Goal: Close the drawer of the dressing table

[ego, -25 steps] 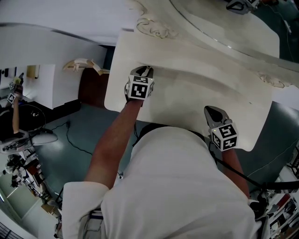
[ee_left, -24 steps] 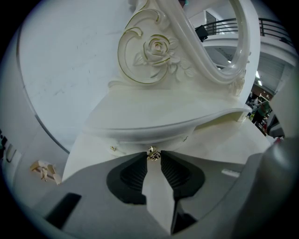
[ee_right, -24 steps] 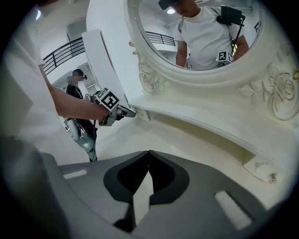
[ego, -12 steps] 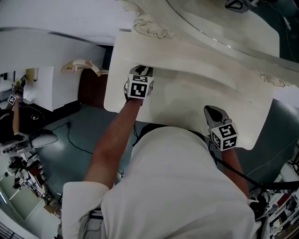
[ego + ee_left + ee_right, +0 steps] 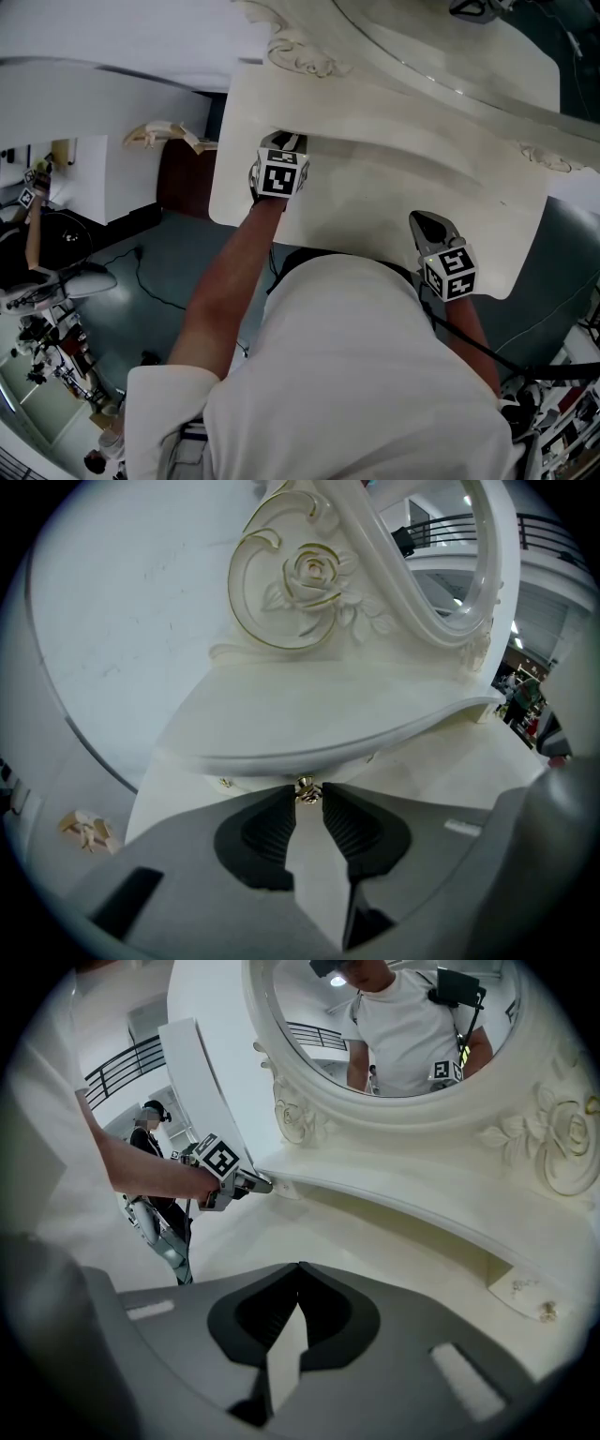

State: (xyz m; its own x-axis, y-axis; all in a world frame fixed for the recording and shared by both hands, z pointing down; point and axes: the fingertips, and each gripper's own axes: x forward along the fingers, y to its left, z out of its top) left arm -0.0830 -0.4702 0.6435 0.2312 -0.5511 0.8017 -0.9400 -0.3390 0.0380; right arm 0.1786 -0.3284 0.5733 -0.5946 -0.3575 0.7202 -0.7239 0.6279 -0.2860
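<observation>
Drawer (image 5: pixel 267 778) faces the person, crosswise (left gripper's (image 5: pixel 308 797) jaws pinch knob (image 5: pixel 306 787)).

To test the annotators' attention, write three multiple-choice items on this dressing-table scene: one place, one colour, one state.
1. What sits between the tips of the left claw? A) a gold knob B) a comb C) nothing
2. What colour is the dressing table? A) black B) cream white C) red
3. How does the right claw stand? A) wide open B) shut on a cloth C) shut, empty
Answers: 1 A, the knob shows between the tips under the table's edge; 2 B, every surface of it is cream white; 3 C, its pads meet with nothing between.
</observation>
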